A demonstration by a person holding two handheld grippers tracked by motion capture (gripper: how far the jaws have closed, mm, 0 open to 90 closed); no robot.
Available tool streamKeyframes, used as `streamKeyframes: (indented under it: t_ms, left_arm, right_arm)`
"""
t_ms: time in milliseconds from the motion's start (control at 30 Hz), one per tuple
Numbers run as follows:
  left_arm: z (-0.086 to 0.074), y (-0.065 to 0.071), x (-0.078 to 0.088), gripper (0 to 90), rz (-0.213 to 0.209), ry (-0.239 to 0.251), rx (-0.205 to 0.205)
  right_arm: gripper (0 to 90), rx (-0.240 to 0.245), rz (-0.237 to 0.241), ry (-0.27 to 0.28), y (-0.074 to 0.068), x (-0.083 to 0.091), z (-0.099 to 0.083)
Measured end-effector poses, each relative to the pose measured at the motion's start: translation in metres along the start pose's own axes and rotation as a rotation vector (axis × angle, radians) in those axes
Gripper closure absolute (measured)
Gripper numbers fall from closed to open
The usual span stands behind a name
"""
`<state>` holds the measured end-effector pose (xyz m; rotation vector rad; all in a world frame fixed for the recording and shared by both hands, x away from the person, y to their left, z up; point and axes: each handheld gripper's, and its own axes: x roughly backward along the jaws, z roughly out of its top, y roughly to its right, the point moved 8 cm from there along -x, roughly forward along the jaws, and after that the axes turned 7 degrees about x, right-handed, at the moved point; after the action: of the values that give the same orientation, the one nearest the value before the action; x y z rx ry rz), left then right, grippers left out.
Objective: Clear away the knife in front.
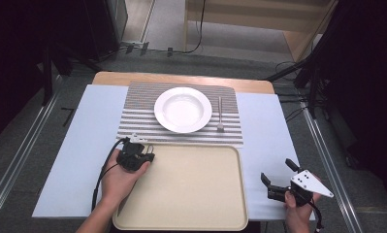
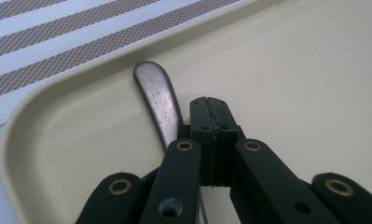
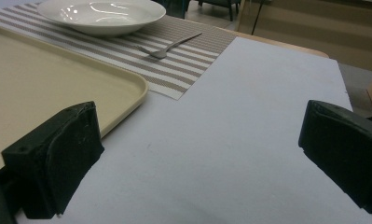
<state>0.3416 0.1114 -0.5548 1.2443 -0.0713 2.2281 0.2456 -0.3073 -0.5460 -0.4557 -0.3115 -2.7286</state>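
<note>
Your left gripper [image 1: 145, 154] sits at the tray's [image 1: 191, 194] far-left corner, about 10 o'clock from the tray's middle. In the left gripper view its jaws are pressed together, pad against pad, with no gap between them. One metal utensil handle [image 2: 159, 99] lies on the tray floor just beside the closed tips, on their left in that view, its rounded end pointing to the tray's curved corner. It runs back under the gripper's linkage, so you cannot tell whether the jaws pinch any part of it; the visible part lies beside the pads, not between them.

Your right gripper [image 1: 278, 177] is off the tray, at about 4 o'clock on the counter [image 1: 268, 126], over the pale blue sheet. Its jaws are spread wide and hold nothing; in the right gripper view bare blue surface shows between the two pads.

Counted: one tray, one white plate [image 1: 183, 109] at 12 o'clock on one striped placemat [image 1: 137, 111], and one fork [image 1: 220, 114] on the mat just beside the plate at its 3 o'clock, not touching it. The mat's near edge meets the tray's far rim.
</note>
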Motion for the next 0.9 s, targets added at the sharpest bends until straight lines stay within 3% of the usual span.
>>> streamKeyframes:
  t_ms: [300, 633, 667, 800, 900]
  left_arm:
    - [-0.011, -0.019, 0.013, 89.6, -0.005, 0.033, 0.045]
    - [-0.016, -0.027, 0.018, 89.0, -0.034, 0.068, 0.041]
    - [-0.017, -0.027, 0.020, 86.3, -0.057, 0.082, 0.047]
    - [-0.018, -0.027, 0.027, 77.4, -0.072, 0.125, 0.034]
    - [-0.016, -0.028, 0.039, 72.3, -0.126, 0.199, 0.035]
  right_arm:
    - [0.0, -0.001, -0.005, -0.003, 0.000, 0.000, 0.000]
    - [0.0, -0.002, -0.008, -0.006, 0.000, -0.001, 0.000]
    - [0.0, -0.001, -0.008, -0.007, 0.000, -0.001, 0.000]
    - [0.0, 0.000, -0.010, -0.008, 0.000, -0.001, -0.001]
    - [0.0, 0.000, -0.011, -0.010, 0.000, -0.001, -0.001]
